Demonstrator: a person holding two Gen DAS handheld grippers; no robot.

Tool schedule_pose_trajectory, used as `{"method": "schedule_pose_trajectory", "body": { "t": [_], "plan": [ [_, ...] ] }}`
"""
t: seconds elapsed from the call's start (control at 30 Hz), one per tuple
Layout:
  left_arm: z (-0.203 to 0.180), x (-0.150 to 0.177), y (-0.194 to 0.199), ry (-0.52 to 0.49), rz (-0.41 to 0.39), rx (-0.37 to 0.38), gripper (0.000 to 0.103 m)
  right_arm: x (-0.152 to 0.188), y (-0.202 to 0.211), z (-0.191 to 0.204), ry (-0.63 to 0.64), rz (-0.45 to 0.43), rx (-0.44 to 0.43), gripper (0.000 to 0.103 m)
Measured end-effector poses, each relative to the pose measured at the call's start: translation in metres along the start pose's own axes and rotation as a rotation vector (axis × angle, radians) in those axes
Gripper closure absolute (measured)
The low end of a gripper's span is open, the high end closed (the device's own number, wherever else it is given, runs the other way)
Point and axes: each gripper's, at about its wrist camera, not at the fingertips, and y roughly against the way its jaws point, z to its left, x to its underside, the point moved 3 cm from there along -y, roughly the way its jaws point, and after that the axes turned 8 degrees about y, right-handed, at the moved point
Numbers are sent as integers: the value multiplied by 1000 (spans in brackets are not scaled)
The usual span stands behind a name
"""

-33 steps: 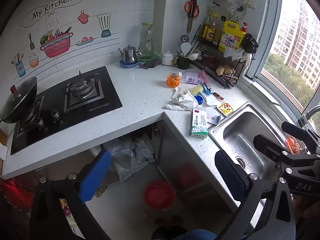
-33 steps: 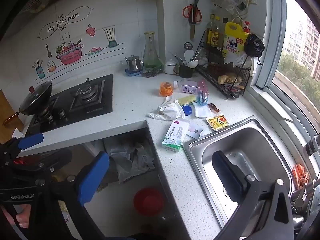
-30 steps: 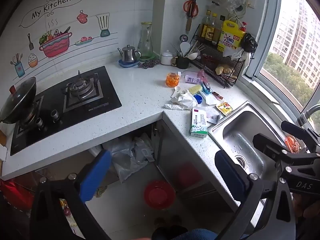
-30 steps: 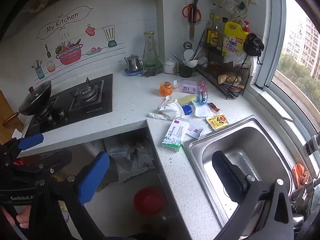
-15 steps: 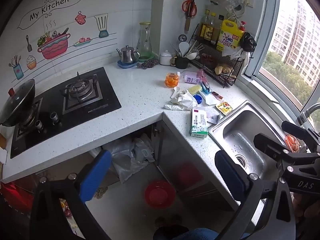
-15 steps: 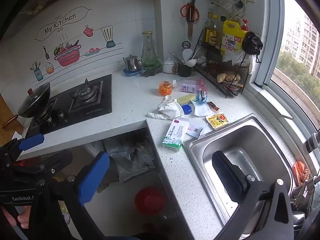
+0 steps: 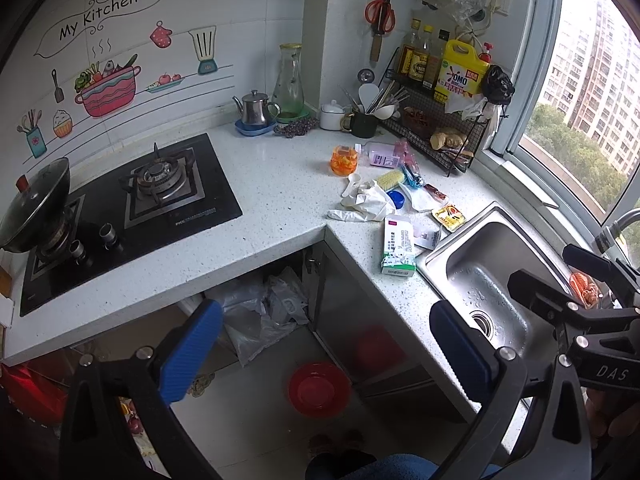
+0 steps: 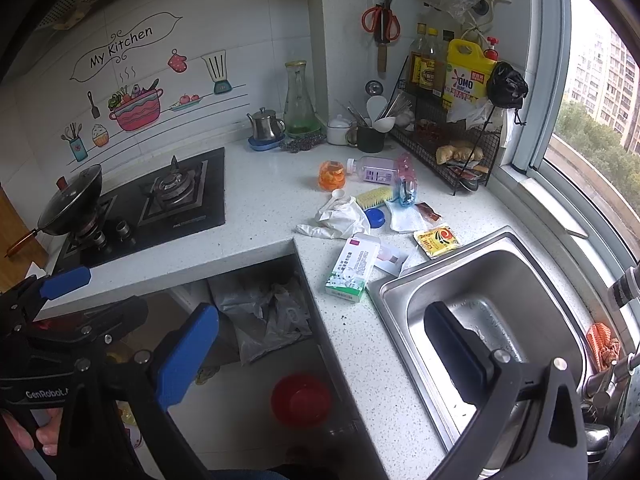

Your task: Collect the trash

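Task stage, as judged from the layout: collection has not begun. The L-shaped surface (image 7: 280,200) carries all the litter, clustered near the inner corner between hob (image 7: 132,208) and sink (image 7: 480,280). No item is held or lifted.

Largest to smallest: a crumpled white wrapper (image 7: 366,204) lies at the corner. Just beside it, toward the sink, rests a green-and-white carton (image 7: 397,246), partly over a flat card (image 7: 426,236). Behind these lie a white mask (image 8: 406,218), a yellow sachet (image 7: 449,216), a blue cap (image 7: 397,199) and a small red packet (image 8: 427,212). A red bin (image 7: 319,389) stands on the floor under the surface, a likely receptacle.

Left gripper (image 7: 326,348): held low, back from the surface edge, jaws spread wide, nothing between them. Right gripper (image 8: 320,352): alongside it, over the near edge of the sink, likewise wide apart and empty. Both point toward the litter, well apart from it.
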Motion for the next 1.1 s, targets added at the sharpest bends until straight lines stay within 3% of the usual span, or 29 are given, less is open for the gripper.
{"method": "schedule_pose_trajectory", "body": {
  "t": [1.1],
  "plan": [
    [5, 1, -2, 5, 13, -15, 0, -3, -4, 1, 27, 26, -26, 0]
  ]
}}
